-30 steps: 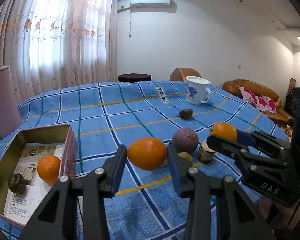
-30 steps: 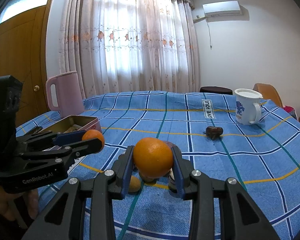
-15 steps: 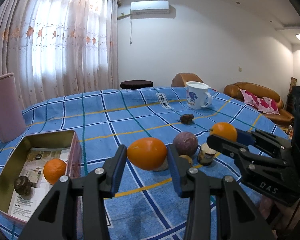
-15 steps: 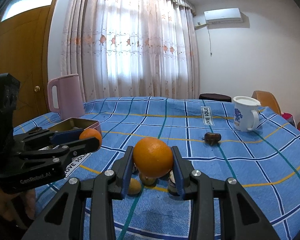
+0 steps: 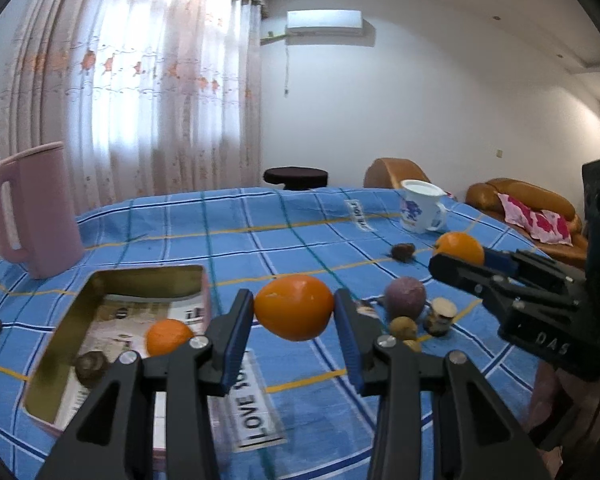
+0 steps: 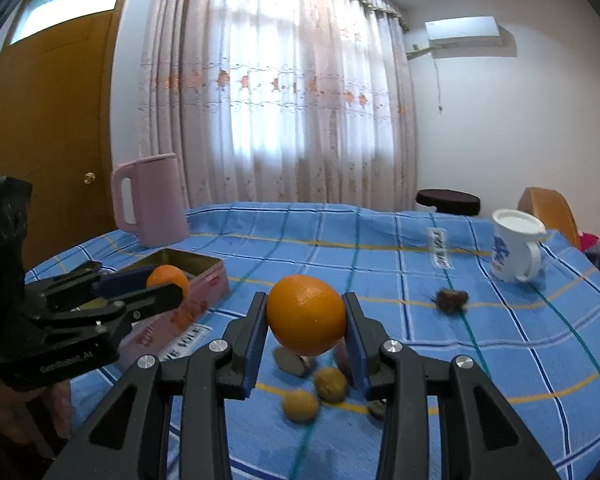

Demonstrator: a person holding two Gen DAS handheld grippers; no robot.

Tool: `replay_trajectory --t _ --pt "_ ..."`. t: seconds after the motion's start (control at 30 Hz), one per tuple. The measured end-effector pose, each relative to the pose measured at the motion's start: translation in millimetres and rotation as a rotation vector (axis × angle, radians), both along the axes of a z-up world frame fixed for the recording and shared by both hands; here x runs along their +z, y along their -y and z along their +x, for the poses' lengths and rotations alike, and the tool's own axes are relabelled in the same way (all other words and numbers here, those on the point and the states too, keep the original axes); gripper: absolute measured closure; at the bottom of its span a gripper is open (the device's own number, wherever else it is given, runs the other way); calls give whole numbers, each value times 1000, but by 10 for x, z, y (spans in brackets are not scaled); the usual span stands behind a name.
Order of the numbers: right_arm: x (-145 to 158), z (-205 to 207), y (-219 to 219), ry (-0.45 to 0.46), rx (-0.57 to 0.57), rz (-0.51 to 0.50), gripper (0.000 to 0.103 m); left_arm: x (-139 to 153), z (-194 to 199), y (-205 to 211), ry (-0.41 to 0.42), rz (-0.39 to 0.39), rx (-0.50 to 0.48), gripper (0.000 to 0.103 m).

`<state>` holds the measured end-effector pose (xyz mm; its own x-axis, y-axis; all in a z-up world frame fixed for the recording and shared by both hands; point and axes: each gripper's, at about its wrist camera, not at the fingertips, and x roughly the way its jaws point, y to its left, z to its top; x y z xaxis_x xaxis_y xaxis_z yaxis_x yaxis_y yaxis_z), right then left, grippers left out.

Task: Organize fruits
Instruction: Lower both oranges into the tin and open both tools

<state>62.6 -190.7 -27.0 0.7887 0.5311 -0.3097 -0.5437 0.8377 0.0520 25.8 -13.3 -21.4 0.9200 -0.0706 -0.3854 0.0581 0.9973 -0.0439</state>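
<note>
My left gripper (image 5: 294, 307) is shut on an orange (image 5: 293, 306) and holds it in the air to the right of an open metal tin (image 5: 100, 280). The tin holds a smaller orange (image 5: 168, 336) and a dark round fruit (image 5: 91, 366). My right gripper (image 6: 306, 314) is shut on another orange (image 6: 306, 314) above the table; it also shows in the left wrist view (image 5: 460, 248). On the cloth lie a purple round fruit (image 5: 405, 296), small yellowish fruits (image 6: 330, 384) and a dark fruit (image 6: 452, 300).
A pink jug (image 5: 36, 212) stands behind the tin. A white mug (image 5: 420, 208) stands at the far right of the blue checked tablecloth (image 5: 240, 232). A stool (image 5: 296, 176) and brown sofa (image 5: 532, 204) lie beyond the table.
Both grippers have risen and swung left, each still holding its orange. The tin now sits closer to the left gripper, and the pink jug has come into fuller view.
</note>
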Motion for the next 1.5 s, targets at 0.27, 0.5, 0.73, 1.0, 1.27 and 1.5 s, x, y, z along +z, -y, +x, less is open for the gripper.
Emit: replay_trajectory --t 0.27,0.5,0.73,1.0,1.27,1.5 --pt "136 32 -463 6 111 -29 65 7 -67 -395 -14 -19 88 60" --pt "188 49 -862 4 196 -66 65 22 -124 -790 -15 -39 172 60" --pt "138 63 -1283 -13 276 -104 65 -60 -142 -1242 -49 -65 268 60" --pt "-42 29 -1683 -51 349 -163 64 -193 -151 -1388 -98 -64 285 60" --pt "-212 23 -1901 -103 385 -228 64 -287 -113 -1429 -151 -55 285 60" --pt "-239 67 -1921 -145 384 -245 60 -308 -101 -1411 -163 -47 292 58"
